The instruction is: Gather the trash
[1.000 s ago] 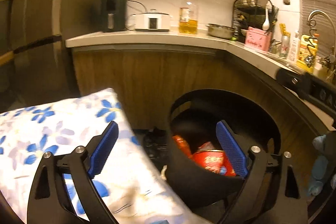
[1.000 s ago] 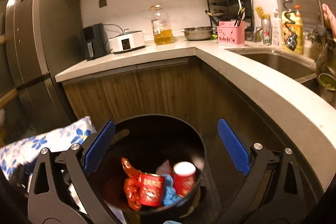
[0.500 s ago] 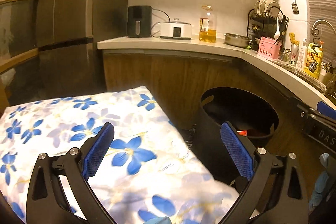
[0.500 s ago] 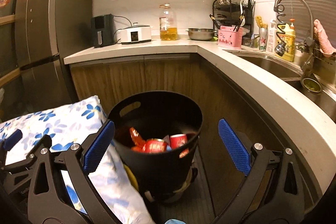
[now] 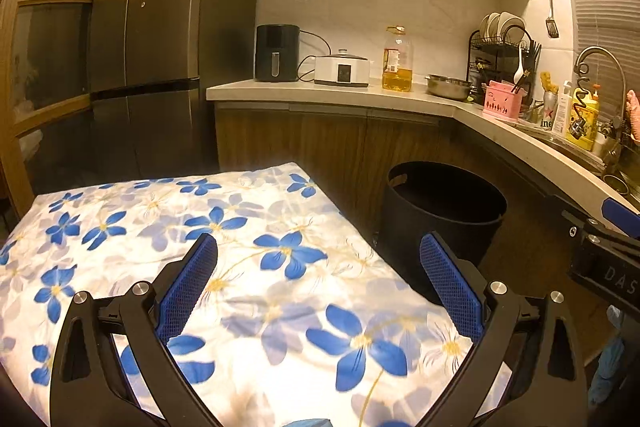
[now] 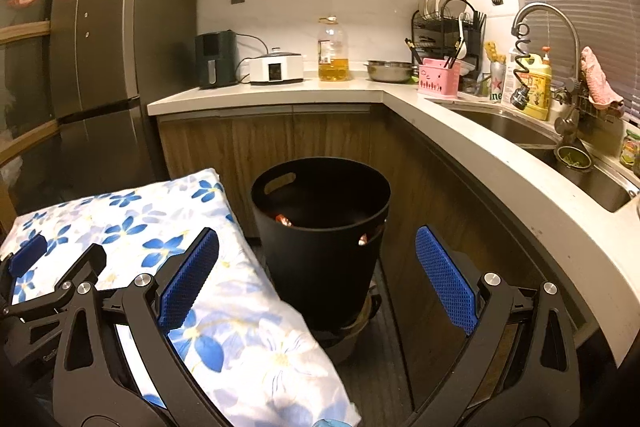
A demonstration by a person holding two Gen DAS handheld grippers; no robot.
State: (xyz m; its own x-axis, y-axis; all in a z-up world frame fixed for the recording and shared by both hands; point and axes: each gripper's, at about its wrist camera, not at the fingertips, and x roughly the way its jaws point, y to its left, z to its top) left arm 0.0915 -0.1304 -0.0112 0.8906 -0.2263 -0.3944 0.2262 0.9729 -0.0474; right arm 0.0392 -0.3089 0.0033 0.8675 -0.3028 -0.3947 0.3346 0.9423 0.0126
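A black round trash bin (image 6: 322,231) stands on the floor against the wooden cabinets; a bit of red trash (image 6: 283,219) shows inside it. The bin also shows in the left wrist view (image 5: 440,215), its inside hidden. My left gripper (image 5: 318,291) is open and empty above a floral-covered surface (image 5: 200,239). My right gripper (image 6: 316,279) is open and empty, held back from the bin and above it. The left gripper (image 6: 52,271) also shows at the left of the right wrist view.
A dark fridge (image 5: 160,47) stands at the left. The L-shaped counter (image 6: 420,103) carries an air fryer, a white cooker, an oil bottle (image 6: 332,53), a steel bowl, a dish rack and a sink with tap (image 6: 536,23). The floral-covered surface (image 6: 132,227) lies left of the bin.
Both grippers have pulled back and risen away from the bin. The bin now looks smaller and farther, its contents mostly out of sight. Both stay open.
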